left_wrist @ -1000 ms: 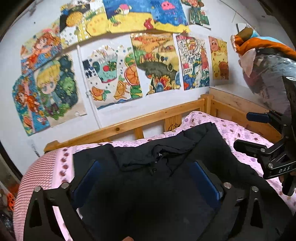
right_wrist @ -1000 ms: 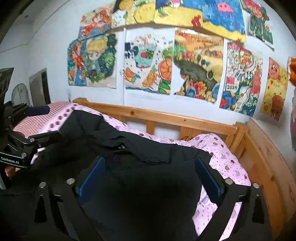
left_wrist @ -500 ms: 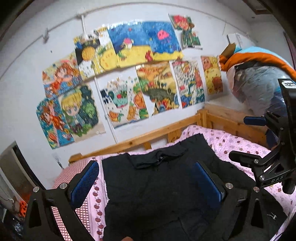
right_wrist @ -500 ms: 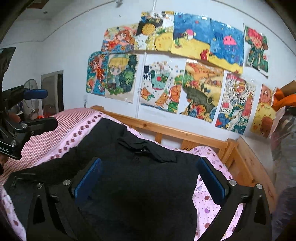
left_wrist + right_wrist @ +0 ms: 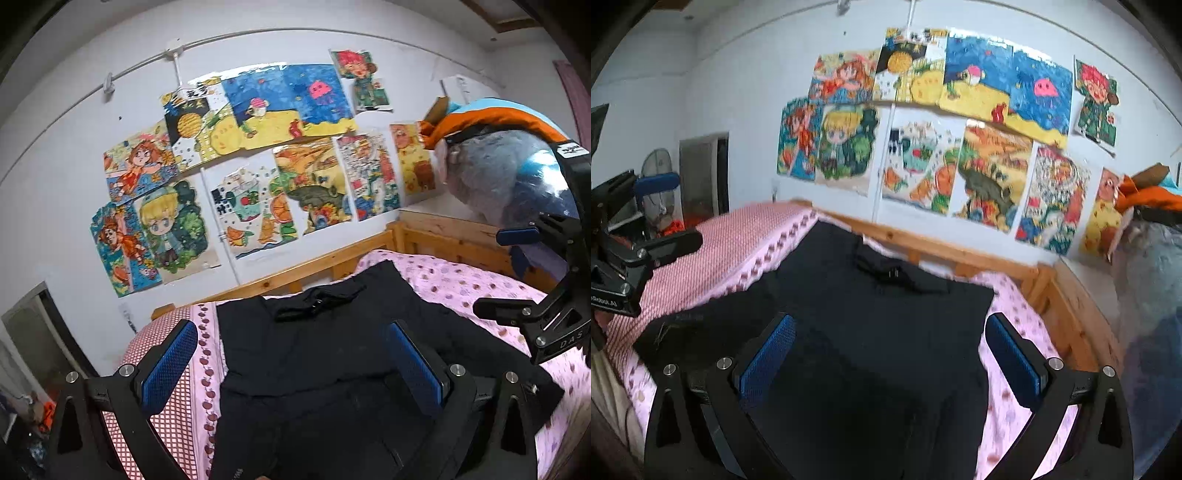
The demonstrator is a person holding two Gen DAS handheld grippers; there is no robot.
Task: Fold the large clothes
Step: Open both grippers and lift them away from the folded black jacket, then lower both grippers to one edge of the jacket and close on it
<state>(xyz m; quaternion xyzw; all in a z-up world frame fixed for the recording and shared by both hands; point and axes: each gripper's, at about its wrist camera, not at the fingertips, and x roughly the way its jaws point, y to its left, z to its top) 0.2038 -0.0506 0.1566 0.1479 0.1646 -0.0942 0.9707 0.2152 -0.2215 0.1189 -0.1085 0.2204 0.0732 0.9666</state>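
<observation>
A large black garment [image 5: 314,350] lies spread flat on the pink bed, collar toward the wooden rail; it also shows in the right wrist view [image 5: 871,325]. My left gripper [image 5: 291,354] is open and empty, held above the garment. My right gripper [image 5: 890,350] is open and empty, also above it. The right gripper shows at the right of the left wrist view [image 5: 517,273], and the left gripper at the left of the right wrist view [image 5: 653,210]. Both have blue pads.
The bed has a pink patterned sheet [image 5: 461,280] and a wooden rail [image 5: 960,254] along the far side. Colourful drawings [image 5: 280,155] cover the wall. A bagged bundle with orange cloth [image 5: 509,162] sits at the right. A fan [image 5: 657,166] stands at the left.
Both grippers have lifted up and back from the garment. More of the wall and bed shows, and the garment lies flatter and smaller in view.
</observation>
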